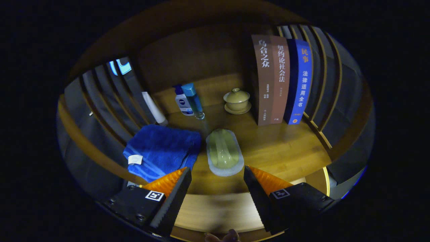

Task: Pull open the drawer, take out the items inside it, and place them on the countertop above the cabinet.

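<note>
Gripper (217,183): two black fingers with orange backs stand wide apart and hold nothing; they hover above the front edge of the countertop.
Fingers and soap: the soap dish lies just ahead of the fingers, about in line with the gap between them, not touched by either.
Soap dish (224,153): a pale oval dish with a greenish bar on it, lying flat on the wooden countertop (282,148).
Blue towel (161,151): folded, with a small white tag, lying on the countertop just beside the soap dish and just ahead of the left finger.
Bottles (188,100): a white one with a blue cap and a clear blue one stand upright together, beyond the towel; a white tube (154,108) leans near them.
Lidded cup (237,100): a pale green cup on its saucer, beyond the soap dish.
Books (284,80): three stand upright, two brown and one blue, beside the cup.
Drawer: I cannot tell where it is or whether it is open.
Hand: fingertips (223,237) show at the very bottom, below the gripper.
</note>
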`<state>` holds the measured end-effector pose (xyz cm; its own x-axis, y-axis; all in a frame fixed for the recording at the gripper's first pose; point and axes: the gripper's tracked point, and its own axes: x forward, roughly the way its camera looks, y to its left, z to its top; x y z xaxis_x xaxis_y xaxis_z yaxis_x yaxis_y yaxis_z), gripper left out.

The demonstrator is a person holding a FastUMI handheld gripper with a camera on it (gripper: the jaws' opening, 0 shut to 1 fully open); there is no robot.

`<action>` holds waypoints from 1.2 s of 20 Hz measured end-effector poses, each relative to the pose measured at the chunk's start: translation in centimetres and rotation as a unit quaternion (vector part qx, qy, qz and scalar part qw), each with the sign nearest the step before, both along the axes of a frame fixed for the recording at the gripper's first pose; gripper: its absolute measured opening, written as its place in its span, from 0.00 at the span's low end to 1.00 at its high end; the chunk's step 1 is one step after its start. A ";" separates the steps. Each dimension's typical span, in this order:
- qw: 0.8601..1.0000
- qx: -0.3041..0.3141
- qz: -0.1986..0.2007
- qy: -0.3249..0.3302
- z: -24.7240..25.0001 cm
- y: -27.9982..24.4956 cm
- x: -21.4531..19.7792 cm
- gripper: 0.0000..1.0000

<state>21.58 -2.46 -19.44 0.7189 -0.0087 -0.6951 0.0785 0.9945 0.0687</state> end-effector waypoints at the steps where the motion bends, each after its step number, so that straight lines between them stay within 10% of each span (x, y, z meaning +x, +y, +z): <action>1: 1.000 -0.002 0.002 -0.019 0.9 0.2 -1.2 0.99; 12: 0.973 -0.016 0.006 -0.231 8.0 -0.1 -16.4 0.99; 24: 0.956 -0.035 0.004 -0.290 -2.1 -0.7 -26.6 0.99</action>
<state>-5.06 -3.14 -21.58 0.9838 -0.0331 -0.1764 0.0392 0.9988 0.0310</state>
